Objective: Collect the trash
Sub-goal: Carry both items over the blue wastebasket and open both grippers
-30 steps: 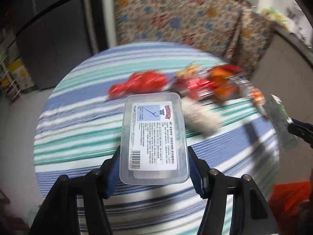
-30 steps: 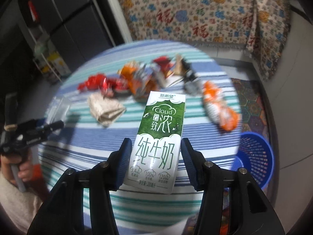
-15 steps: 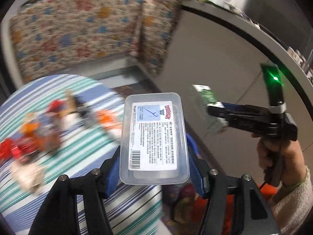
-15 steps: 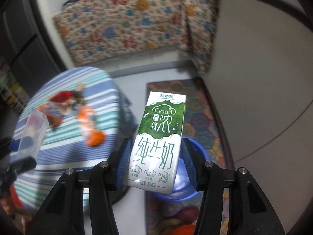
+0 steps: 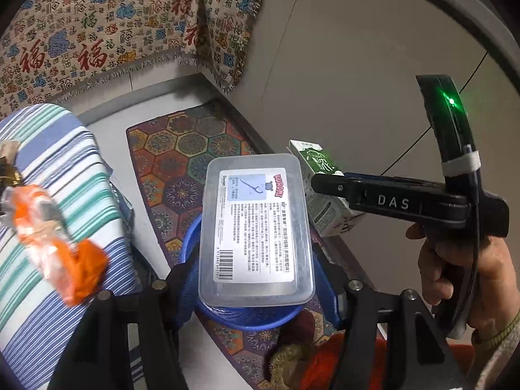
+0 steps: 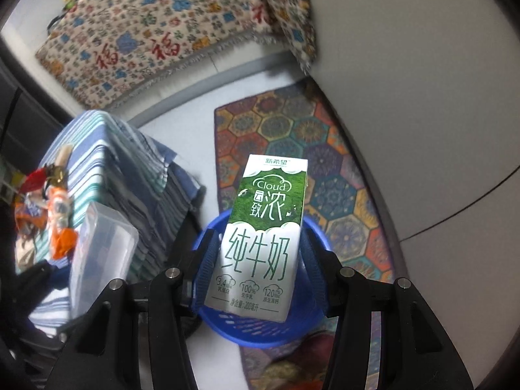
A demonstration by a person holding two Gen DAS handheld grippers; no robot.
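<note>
My left gripper (image 5: 256,279) is shut on a clear plastic box (image 5: 255,230) with a printed label and holds it over a blue basket (image 5: 247,320) on the floor. My right gripper (image 6: 260,260) is shut on a green and white milk carton (image 6: 263,237) and holds it over the same blue basket (image 6: 266,331). The carton also shows in the left wrist view (image 5: 320,191), to the right of the box. The plastic box shows in the right wrist view (image 6: 97,256), to the left of the carton.
A round table with a striped cloth (image 5: 48,227) stands left of the basket and carries an orange wrapper (image 5: 55,247) and other trash (image 6: 35,201). A patterned rug (image 6: 292,149) lies under the basket. A floral cloth-covered sofa (image 5: 113,22) is behind. A grey wall (image 6: 422,97) stands at the right.
Both grippers have swung right, away from the tabletop, with the box and the carton still held. They now hang over the blue basket beside the table.
</note>
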